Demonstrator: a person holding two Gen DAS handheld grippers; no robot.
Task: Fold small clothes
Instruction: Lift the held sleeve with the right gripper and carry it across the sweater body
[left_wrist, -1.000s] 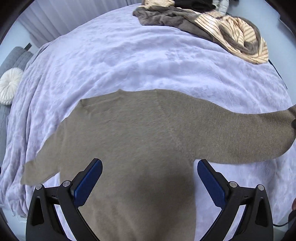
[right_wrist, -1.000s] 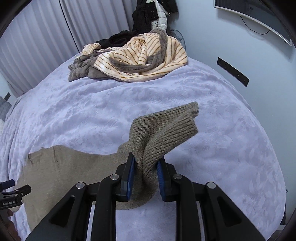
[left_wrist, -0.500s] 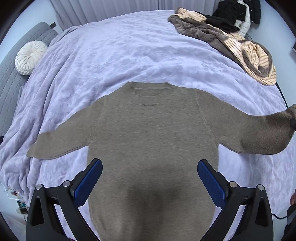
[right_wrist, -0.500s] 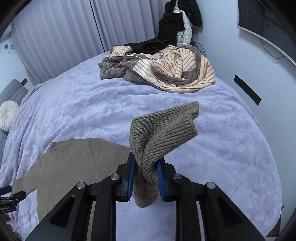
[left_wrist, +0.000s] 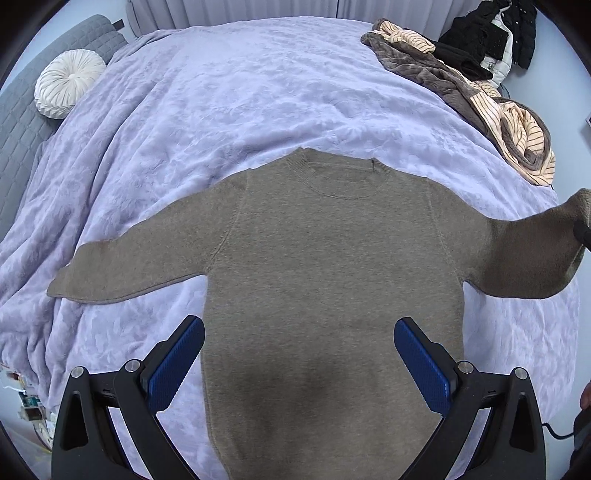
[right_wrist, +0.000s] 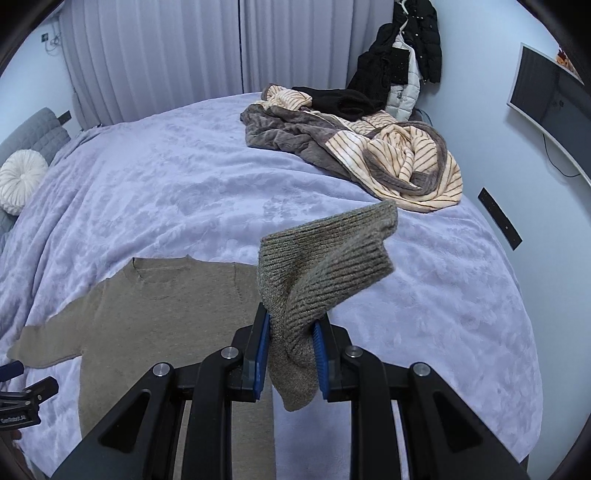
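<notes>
A brown knit sweater (left_wrist: 332, 258) lies flat, neck away from me, on the lilac bedspread (left_wrist: 229, 96). Its left sleeve (left_wrist: 125, 266) rests spread on the bed. Its right sleeve (left_wrist: 528, 254) is lifted off the bed toward the right edge of the left wrist view. My left gripper (left_wrist: 299, 354) hangs open above the sweater's lower body, nothing between its blue pads. My right gripper (right_wrist: 291, 354) is shut on the ribbed cuff (right_wrist: 328, 254) of the right sleeve, which sticks up past the pads. The sweater's body (right_wrist: 166, 302) shows lower left in the right wrist view.
A heap of striped and brown clothes (right_wrist: 369, 147) with a black garment lies at the bed's far right corner. A dark jacket (right_wrist: 406, 62) hangs by the wall. A round white cushion (left_wrist: 70, 83) sits on a grey sofa at far left. A wall screen (right_wrist: 546, 99) is on the right.
Both grippers have pulled back and risen, so the whole sweater with its neck and both sleeves now shows. The right gripper still holds the cuff, lifted higher.
</notes>
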